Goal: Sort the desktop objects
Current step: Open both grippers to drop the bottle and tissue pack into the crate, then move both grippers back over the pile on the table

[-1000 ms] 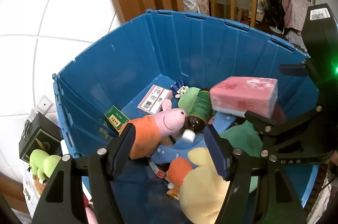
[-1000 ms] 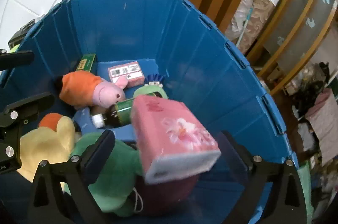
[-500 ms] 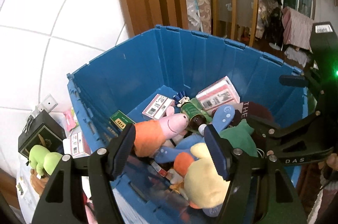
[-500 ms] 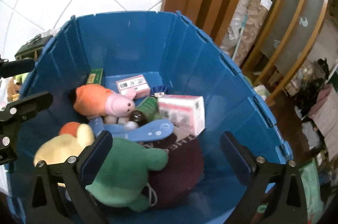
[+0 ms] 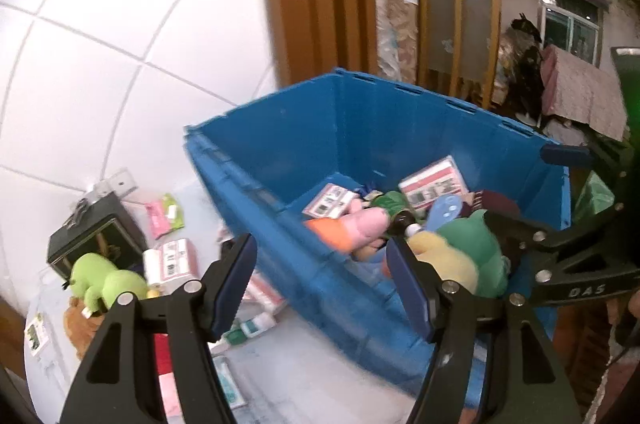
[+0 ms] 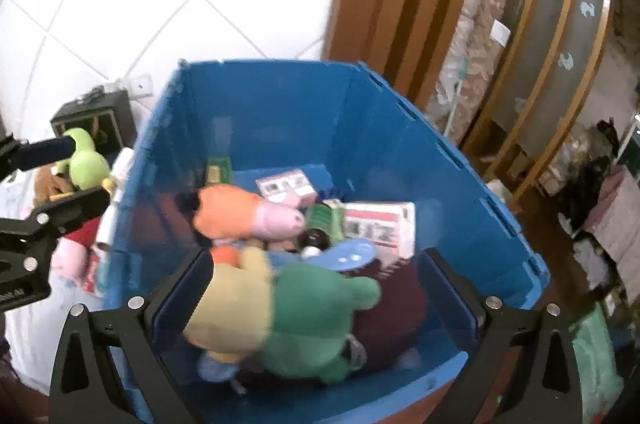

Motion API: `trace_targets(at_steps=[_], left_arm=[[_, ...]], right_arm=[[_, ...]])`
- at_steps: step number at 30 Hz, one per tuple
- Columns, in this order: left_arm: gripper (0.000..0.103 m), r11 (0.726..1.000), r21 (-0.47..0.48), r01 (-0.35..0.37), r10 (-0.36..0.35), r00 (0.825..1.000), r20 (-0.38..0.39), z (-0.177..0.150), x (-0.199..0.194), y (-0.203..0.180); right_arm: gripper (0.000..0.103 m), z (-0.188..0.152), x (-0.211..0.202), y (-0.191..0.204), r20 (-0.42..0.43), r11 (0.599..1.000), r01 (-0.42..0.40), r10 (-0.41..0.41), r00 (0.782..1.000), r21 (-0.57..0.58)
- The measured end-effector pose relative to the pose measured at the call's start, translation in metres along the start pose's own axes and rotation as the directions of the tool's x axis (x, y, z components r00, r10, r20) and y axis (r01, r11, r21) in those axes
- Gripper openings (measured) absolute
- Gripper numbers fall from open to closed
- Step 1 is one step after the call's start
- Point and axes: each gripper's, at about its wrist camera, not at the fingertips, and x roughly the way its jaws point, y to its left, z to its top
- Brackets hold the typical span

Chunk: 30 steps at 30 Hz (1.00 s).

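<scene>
Left wrist view: left gripper (image 5: 322,276) is spread wide with nothing between its blue pads, hovering over the near wall of the blue crate (image 5: 280,128). The frame is motion-blurred. Inside the crate sit a pink pig plush in orange (image 5: 352,228), a green bottle (image 5: 394,208), a red-and-white box (image 5: 434,182) leaning by the far wall, a smaller barcode box (image 5: 330,200), a green plush (image 5: 472,248) and a yellow plush (image 5: 444,260) packed together at the near right. On the white table (image 5: 304,376) left of the crate: a lime green plush (image 5: 104,282) in front of a black box (image 5: 94,234), pink packets (image 5: 160,218), a labelled pink box (image 5: 176,260), and more small packs, too blurred to name.

Right wrist view: right gripper (image 6: 316,298) is also wide apart and holds nothing, poised above the crate's near end, with the yellow plush (image 6: 236,300) and green plush (image 6: 316,312) directly below it. A dark maroon item (image 6: 394,300) lies beside them. The pig plush (image 6: 240,214) lies mid-crate, the bottle (image 6: 324,220) next to its snout, the red-and-white box (image 6: 380,226) touching the bottle on the right. A small green box (image 6: 218,172) stands against the left wall. The left gripper's fingers (image 6: 60,180) show at the left edge, outside the crate.
</scene>
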Motion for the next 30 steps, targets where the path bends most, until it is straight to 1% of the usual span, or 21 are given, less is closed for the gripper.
trace_targets(at_steps=[2, 4, 7, 9, 11, 13, 14, 16, 19, 21, 22, 25, 28, 30], left_arm=[[0.067, 1.0, -0.019, -0.014, 0.014, 1.0, 0.002, -0.012, -0.009, 0.016], [0.067, 0.998, -0.046, -0.03, 0.029, 0.999, -0.019, -0.022, -0.013, 0.031], [0.067, 0.989, -0.132, -0.062, 0.056, 0.997, -0.045, -0.044, -0.02, 0.065], [0.067, 0.982, -0.174, -0.075, 0.066, 0.996, -0.055, -0.058, -0.025, 0.085], [0.067, 0.97, -0.213, -0.115, 0.103, 0.992, -0.068, -0.074, -0.03, 0.108], [0.067, 0.958, -0.237, -0.161, 0.145, 0.986, -0.08, -0.089, -0.033, 0.127], [0.067, 0.953, -0.25, -0.171, 0.152, 0.984, -0.093, -0.097, -0.034, 0.138], [0.066, 0.937, -0.28, -0.211, 0.183, 0.975, -0.124, -0.117, -0.034, 0.159], [0.067, 0.914, -0.31, -0.262, 0.214, 0.96, -0.179, -0.145, -0.032, 0.185], [0.067, 0.903, -0.334, -0.272, 0.217, 0.957, -0.193, -0.165, -0.032, 0.2], [0.067, 0.894, -0.341, -0.29, 0.231, 0.951, -0.203, -0.176, -0.03, 0.207], [0.067, 0.881, -0.34, -0.329, 0.256, 0.936, -0.241, -0.205, -0.025, 0.221], [0.067, 0.874, -0.352, -0.336, 0.248, 0.93, -0.273, -0.232, -0.016, 0.232], [0.067, 0.871, -0.362, -0.332, 0.227, 0.926, -0.302, -0.253, -0.007, 0.241]], right_arm=[[0.103, 0.0, -0.011, 0.018, 0.027, 1.0, -0.015, 0.015, 1.0, 0.004], [0.103, 0.0, -0.02, 0.033, 0.054, 0.999, -0.032, 0.031, 0.998, 0.007], [0.103, 0.001, -0.032, 0.058, 0.098, 0.997, -0.076, 0.075, 0.992, 0.009], [0.103, 0.001, -0.037, 0.076, 0.127, 0.993, -0.114, 0.112, 0.986, 0.009], [0.103, 0.001, -0.037, 0.094, 0.149, 0.988, -0.156, 0.153, 0.977, 0.01], [0.103, 0.001, -0.033, 0.111, 0.153, 0.979, -0.202, 0.199, 0.968, 0.0], [0.103, 0.0, -0.029, 0.123, 0.154, 0.971, -0.241, 0.238, 0.959, -0.003], [0.103, -0.002, -0.022, 0.142, 0.144, 0.957, -0.289, 0.288, 0.947, -0.015], [0.103, -0.007, -0.012, 0.172, 0.129, 0.943, -0.329, 0.331, 0.935, -0.038], [0.103, -0.011, -0.001, 0.192, 0.111, 0.934, -0.354, 0.358, 0.927, -0.051], [0.103, -0.014, 0.002, 0.199, 0.102, 0.932, -0.359, 0.362, 0.927, -0.052], [0.103, -0.022, 0.022, 0.222, 0.053, 0.926, -0.372, 0.375, 0.925, -0.054], [0.103, -0.03, 0.045, 0.242, -0.003, 0.923, -0.382, 0.382, 0.924, -0.05], [0.103, -0.037, 0.061, 0.25, -0.044, 0.923, -0.381, 0.38, 0.924, -0.045]])
